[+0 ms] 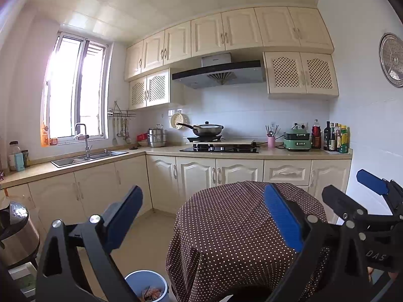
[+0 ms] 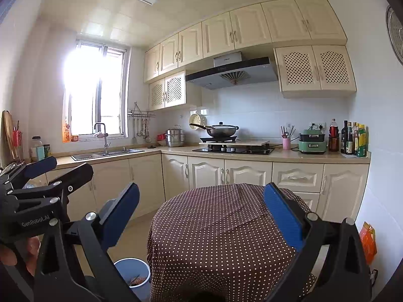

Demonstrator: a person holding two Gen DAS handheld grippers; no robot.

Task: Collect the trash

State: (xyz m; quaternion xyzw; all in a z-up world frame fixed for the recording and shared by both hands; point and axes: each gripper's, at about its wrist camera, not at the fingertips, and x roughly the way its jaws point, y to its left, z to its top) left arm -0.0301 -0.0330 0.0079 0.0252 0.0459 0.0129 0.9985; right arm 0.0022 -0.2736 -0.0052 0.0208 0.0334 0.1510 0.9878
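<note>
While both tools, left tool (image 1: 201,216) and right tool (image 2: 201,214), are held wide and empty, trash is seen only in the bin (image 1: 147,285) beside the table (image 2: 226,226); remaining litter must be located next.

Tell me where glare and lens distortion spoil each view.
Left wrist view: the window is blown out, washing the wall beside it, and the upper cabinets bow into a curve. Right wrist view: the window's glare is stronger, bleeding over its frame, and dark vignette fills the corners.
</note>
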